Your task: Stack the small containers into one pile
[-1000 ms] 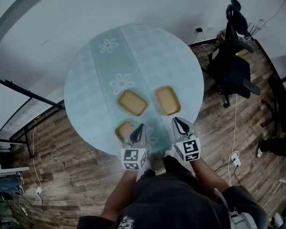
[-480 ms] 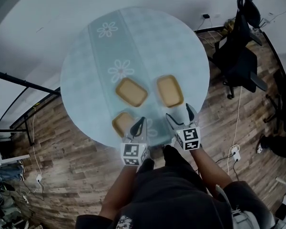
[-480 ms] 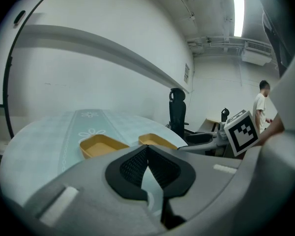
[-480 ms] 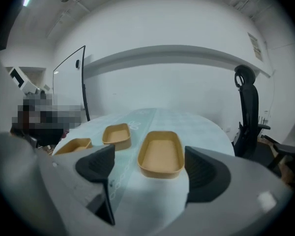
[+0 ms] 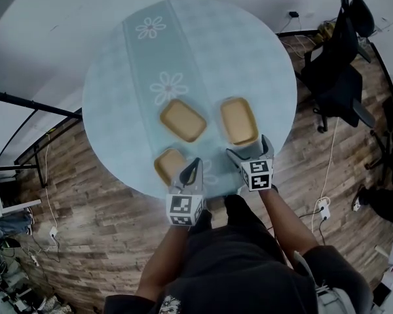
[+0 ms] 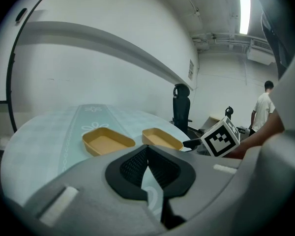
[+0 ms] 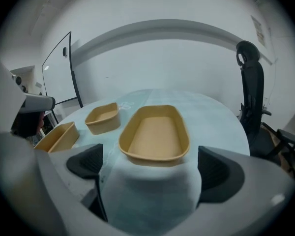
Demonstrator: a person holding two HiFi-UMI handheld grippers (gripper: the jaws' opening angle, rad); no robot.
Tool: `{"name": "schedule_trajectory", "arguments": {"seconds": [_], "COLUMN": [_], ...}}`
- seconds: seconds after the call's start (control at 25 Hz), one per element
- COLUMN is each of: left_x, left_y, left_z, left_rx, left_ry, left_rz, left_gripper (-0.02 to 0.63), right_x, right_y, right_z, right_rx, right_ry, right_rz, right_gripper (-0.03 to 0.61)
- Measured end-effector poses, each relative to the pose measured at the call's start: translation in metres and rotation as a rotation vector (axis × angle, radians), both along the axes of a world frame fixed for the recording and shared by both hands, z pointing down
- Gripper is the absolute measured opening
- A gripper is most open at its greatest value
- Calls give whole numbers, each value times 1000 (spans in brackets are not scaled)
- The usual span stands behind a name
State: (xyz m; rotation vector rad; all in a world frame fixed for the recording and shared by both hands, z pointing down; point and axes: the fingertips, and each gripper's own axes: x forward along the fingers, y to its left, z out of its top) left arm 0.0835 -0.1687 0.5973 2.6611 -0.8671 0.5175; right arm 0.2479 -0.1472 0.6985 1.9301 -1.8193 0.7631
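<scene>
With its jaws just opened wide and empty, the right gripper [image 5: 247,146] is nearer to the tan oval plastic container [image 5: 238,120], which lies on the pale-blue round worktop [image 5: 203,51] at its twelve o'clock, long axis pointing away, while the left gripper [image 5: 190,171] keeps its jaws together.

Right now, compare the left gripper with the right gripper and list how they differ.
Jaws: the left gripper is shut, jaws together and empty; the right gripper stands wide open, having just been opening, nothing between its jaws.
Aim: the left gripper sits beside the nearest tan container; the right gripper faces the right-hand tan container head-on.
Both are at the round table's near edge.
</scene>
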Motion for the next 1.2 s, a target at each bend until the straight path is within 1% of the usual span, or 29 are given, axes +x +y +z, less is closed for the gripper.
{"name": "schedule_trajectory", "arguments": {"seconds": [0.16, 0.48, 0.76, 0.88, 1.0, 1.2], "left_x": [-1, 1, -1, -4, -9, -15], "left_y": [-6, -9, -9, -9, -8, -6], "left_z": [5, 8, 10, 8, 9, 8], "left_rx": [-5, -21, -20, -16, -27, -19], "left_ry": [-7, -12, -21, -23, -29, -34], "left_rz": [-14, -25, -26, -35, -51, -56], "left_gripper": [5, 5, 5, 5, 5, 5], "right_x": [5, 11, 8, 8, 9, 11], "right_y": [-13, -32, -35, -35, -35, -34], "right_z": [11, 21, 25, 23, 22, 18], "right_rx": [-28, -54, -55, -49, -43, -29], "right_ry": [7, 16, -4, 8, 20, 16], "right_rz": [-4, -15, -25, -34, -44, -41], "right_gripper": [588, 588, 588, 584, 571, 552]}}
